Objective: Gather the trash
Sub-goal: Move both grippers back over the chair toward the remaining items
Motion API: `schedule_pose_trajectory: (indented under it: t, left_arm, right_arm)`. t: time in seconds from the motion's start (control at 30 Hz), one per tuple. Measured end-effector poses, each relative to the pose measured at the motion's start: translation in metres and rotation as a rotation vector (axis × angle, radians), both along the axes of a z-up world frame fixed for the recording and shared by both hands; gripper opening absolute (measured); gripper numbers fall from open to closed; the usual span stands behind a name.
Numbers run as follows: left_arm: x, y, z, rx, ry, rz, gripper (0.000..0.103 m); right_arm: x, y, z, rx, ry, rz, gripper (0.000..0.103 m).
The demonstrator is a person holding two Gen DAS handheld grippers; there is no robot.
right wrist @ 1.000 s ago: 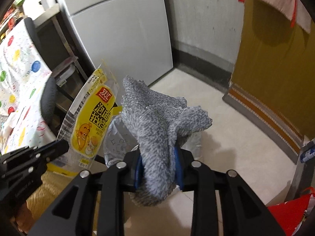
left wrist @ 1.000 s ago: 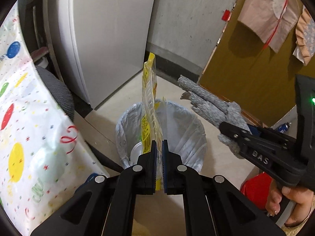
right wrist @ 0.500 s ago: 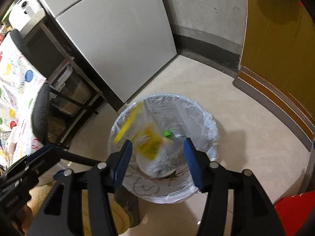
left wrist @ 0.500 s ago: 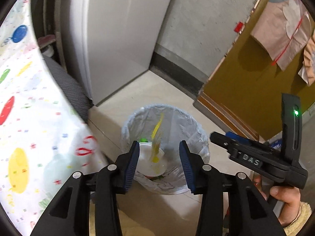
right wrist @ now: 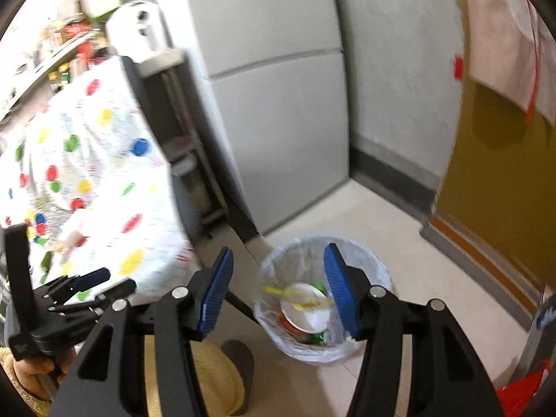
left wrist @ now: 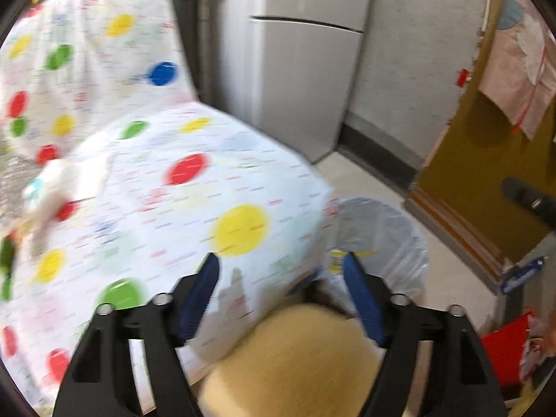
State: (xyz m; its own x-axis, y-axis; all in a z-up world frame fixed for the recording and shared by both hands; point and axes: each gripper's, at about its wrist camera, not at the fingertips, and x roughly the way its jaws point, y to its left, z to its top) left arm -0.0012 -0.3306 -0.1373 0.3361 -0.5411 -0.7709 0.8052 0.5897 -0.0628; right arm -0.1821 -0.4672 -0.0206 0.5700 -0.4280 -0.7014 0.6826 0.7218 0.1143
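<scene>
Both grippers, left gripper and right gripper, had just spread their fingers wide and empty, while the yellow snack wrapper, probably light, crinkly and best pinched by an edge, lay inside the lined trash bin on the floor beside the spotted tablecloth.

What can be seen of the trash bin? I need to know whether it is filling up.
The trash bin is round, lined with a thin translucent plastic bag, and stands upright on the pale tiled floor near the grey cabinet. Inside lie a white round lid or bowl, a yellow wrapper and green scraps, well below the rim. Neither gripper touches it.
</scene>
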Motion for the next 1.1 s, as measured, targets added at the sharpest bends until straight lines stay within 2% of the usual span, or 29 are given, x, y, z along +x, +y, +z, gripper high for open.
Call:
schedule_pose_trajectory:
  t: [0.07,0.13,0.27,0.37,0.73,1.0,1.1]
  left_arm:
    - [0.003,0.02,0.005,0.01,-0.014,0.034,0.083]
    - [0.008,0.039,0.01,0.024,-0.028,0.071,0.083]
    - [0.014,0.077,0.018,0.092,-0.084,0.175,0.086]
    - [0.021,0.108,0.024,0.096,-0.075,0.22,0.086]
    - [0.05,0.206,0.037,0.077,-0.051,0.433,0.086]
    - [0.069,0.254,0.049,0.079,-0.072,0.561,0.086]
    - [0.073,0.266,0.053,0.078,-0.076,0.588,0.086]
  right_arm:
    - [0.009,0.012,0.005,-0.02,-0.001,0.027,0.059]
    - [0.023,0.032,0.009,-0.046,-0.001,0.068,0.072]
    - [0.052,0.065,0.011,-0.057,0.008,0.189,0.078]
    - [0.071,0.086,0.013,-0.056,0.006,0.263,0.08]
    - [0.139,0.16,0.013,-0.036,0.019,0.496,0.08]
    - [0.18,0.201,0.001,-0.042,0.096,0.607,0.08]
    - [0.195,0.211,-0.008,-0.019,0.116,0.669,0.065]
